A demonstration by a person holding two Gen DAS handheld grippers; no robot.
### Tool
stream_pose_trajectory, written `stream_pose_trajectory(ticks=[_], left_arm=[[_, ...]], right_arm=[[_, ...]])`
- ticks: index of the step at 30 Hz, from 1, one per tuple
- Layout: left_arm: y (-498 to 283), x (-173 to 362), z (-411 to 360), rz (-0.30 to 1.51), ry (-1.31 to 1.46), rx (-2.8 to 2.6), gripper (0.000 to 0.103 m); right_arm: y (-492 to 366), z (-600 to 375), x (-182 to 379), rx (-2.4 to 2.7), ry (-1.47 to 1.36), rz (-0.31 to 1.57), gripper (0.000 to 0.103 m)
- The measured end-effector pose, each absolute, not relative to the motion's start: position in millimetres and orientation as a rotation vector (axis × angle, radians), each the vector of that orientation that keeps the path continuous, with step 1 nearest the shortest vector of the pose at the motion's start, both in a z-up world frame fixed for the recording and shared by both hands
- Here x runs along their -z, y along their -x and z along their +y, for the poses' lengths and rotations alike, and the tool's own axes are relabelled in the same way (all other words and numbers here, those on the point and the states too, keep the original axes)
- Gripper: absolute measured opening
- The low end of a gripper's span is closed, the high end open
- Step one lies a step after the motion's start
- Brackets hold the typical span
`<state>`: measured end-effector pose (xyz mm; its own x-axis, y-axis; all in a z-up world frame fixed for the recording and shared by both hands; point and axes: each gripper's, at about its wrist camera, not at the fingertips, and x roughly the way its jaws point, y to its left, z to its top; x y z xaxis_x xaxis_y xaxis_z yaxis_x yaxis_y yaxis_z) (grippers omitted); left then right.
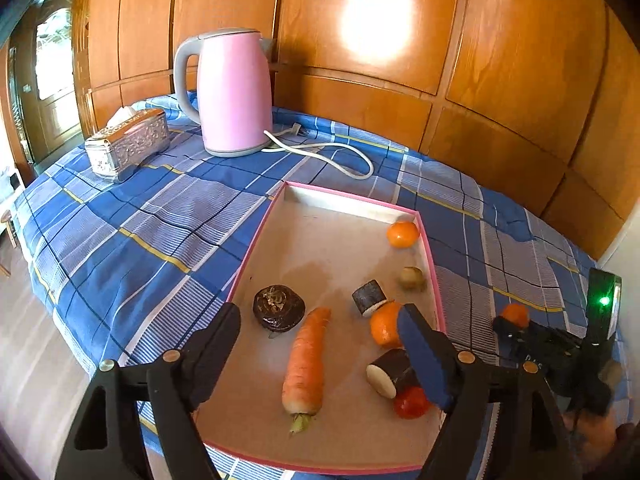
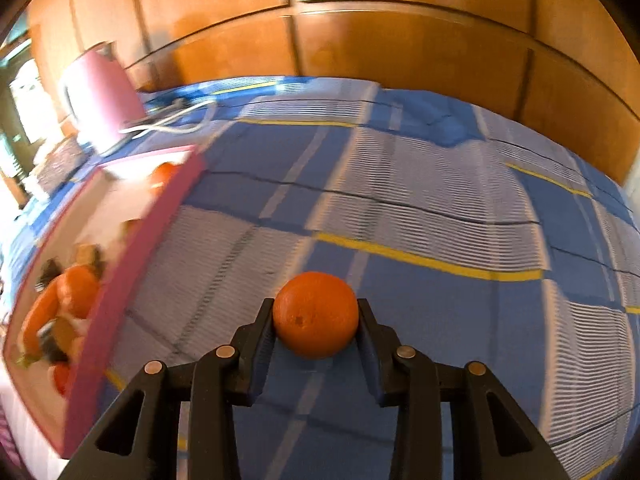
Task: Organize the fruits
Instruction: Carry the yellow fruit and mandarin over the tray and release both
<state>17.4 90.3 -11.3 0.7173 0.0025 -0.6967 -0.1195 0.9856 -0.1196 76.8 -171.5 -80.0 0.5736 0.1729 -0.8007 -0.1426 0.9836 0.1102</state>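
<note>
Orange tangerine (image 2: 315, 315) clenched in right tool (image 2: 316, 330), left tool (image 1: 320, 354) released, no legible writing

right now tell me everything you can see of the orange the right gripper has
The small round orange fruit has a glossy, finely dimpled peel with one small dark speck on its front. It looks whole and unpeeled. It sits clamped between the two black fingers of the right gripper, which press its left and right sides, over the blue checked cloth, outside the pink-rimmed tray. Whether it touches the cloth isn't clear.

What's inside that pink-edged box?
Inside the box: a carrot, two oranges, a tomato, dark cut pieces. The left gripper partly covers some.
</note>
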Motion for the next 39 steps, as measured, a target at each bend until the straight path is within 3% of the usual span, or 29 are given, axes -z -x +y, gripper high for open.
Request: stream_pose_trajectory(ticks=[19, 39], left_arm=[[-9.5, 13.4, 108.8, 0.757, 0.190, -0.099, 0.090], [-3.3, 9.9, 105.0, 0.740, 0.173, -0.101, 0.099]], right_arm=[[-104.4, -54.1, 28.4, -0.490, -0.045, 0.938, 0.041], [-63.3, -60.8, 15.8, -0.414, -0.015, 0.848, 0.044]])
